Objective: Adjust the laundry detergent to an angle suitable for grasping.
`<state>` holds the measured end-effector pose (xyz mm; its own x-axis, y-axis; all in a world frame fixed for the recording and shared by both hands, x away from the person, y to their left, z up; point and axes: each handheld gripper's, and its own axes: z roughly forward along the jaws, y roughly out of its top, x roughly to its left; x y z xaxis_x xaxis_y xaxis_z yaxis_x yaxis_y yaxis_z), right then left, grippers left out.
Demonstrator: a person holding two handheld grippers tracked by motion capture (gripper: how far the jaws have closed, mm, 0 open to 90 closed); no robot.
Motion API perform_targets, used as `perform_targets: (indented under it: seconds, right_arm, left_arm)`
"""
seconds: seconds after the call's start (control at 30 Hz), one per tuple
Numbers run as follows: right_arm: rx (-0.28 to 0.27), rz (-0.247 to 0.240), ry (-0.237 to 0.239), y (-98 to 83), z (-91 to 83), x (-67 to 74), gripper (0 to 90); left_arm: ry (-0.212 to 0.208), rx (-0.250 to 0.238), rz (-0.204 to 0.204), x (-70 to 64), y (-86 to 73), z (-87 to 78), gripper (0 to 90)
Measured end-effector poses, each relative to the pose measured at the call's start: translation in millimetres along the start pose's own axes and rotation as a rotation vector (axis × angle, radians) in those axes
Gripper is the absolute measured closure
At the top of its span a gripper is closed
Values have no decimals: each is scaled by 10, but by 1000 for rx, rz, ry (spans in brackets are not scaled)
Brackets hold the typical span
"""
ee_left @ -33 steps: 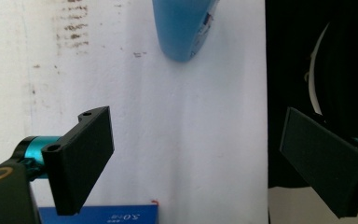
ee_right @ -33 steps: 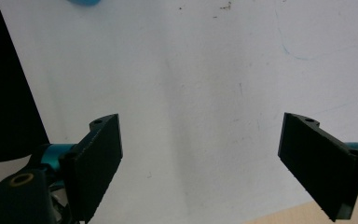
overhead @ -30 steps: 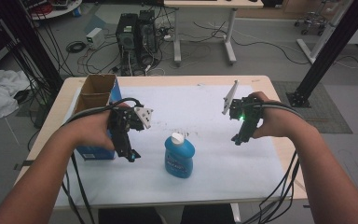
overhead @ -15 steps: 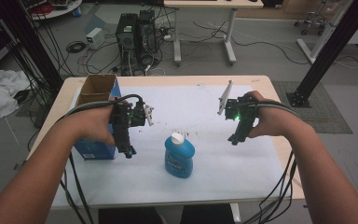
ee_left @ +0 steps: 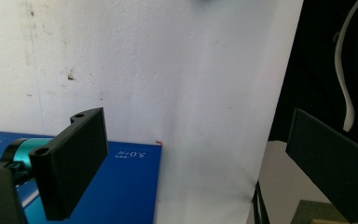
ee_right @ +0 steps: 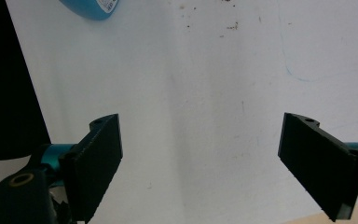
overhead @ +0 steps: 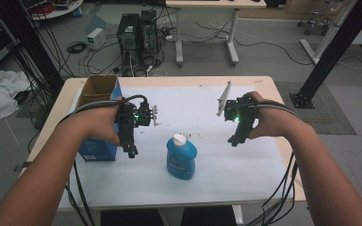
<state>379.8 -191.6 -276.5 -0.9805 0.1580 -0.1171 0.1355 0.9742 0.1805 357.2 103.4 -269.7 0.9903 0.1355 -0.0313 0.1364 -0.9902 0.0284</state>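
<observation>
Bottle (overhead: 181, 157) upright w/ cap on.

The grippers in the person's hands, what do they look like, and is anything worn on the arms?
Both are black hand-held tools. The left gripper and right gripper each show a small green light and trail black cables back along the forearms. Each has two flat black rectangular jaws on teal mounts, with small round holes near the jaw tops. A grey plate rises from the right one. The forearms are bare, with no sleeves.
</observation>
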Motion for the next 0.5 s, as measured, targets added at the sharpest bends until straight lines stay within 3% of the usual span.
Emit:
perform_targets:
  seconds: [0.37, 0.5]
  right_arm:
    - [2, -5, -4, 26, -2, 17, 128]
    - [1, -1, -5, 42, -4, 24, 128]
  left_arm:
    - [39, -24, -44, 18, -17, -20, 55]
    - [44, -19, -38, 25, -32, -19, 55]
